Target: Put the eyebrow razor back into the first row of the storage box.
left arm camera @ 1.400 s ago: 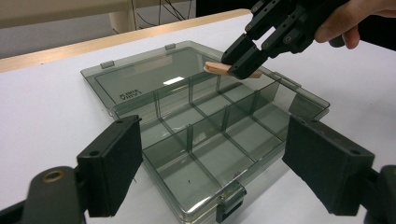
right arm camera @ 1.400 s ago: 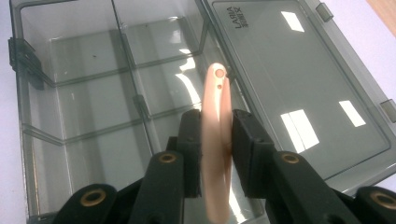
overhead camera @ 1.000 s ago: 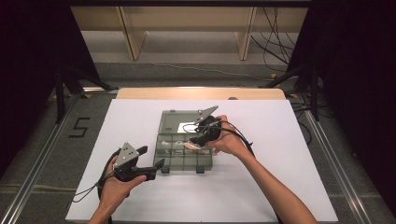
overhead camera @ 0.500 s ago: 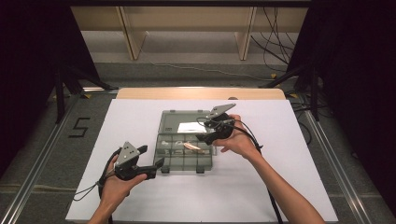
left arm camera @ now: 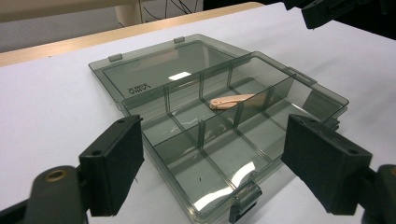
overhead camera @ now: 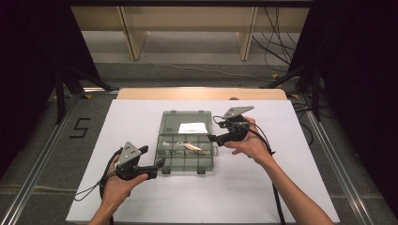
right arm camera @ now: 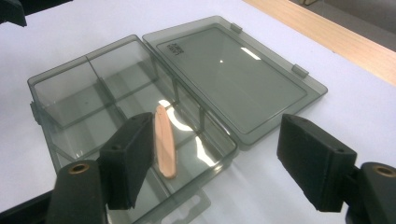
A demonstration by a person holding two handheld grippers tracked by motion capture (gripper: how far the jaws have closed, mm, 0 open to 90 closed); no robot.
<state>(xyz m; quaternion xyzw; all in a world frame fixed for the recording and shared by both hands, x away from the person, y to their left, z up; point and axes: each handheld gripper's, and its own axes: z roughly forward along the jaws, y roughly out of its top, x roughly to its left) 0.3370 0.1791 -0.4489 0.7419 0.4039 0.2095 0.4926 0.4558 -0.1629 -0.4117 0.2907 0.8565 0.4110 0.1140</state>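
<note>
From the high view I see a white table (overhead camera: 263,197) with broad bare surface on every side of an open smoked-plastic organizer box (overhead camera: 184,160), which sits near the middle with its lid (overhead camera: 184,123) folded flat away from me. My left gripper (overhead camera: 157,166) rests just off the box's near left corner, and my right gripper (overhead camera: 211,138) hangs beside the box's right edge, clear of its rim. A small tan stick (overhead camera: 193,147) lies inside the box, in a compartment toward the right. In the left gripper view, the left gripper's jaws stand wide with nothing between them, framing the box's front wall (left arm camera: 243,193) and latch; the stick (left arm camera: 231,101) lies flat in a back-row compartment, pale, slim and rounded at the ends. In the right gripper view, the right gripper's jaws have just been opening and stand wide and empty; the stick (right arm camera: 164,142) lies flat in its compartment just beyond one jaw, not touched by it, with the lid (right arm camera: 233,70) stretched out beside it.
</note>
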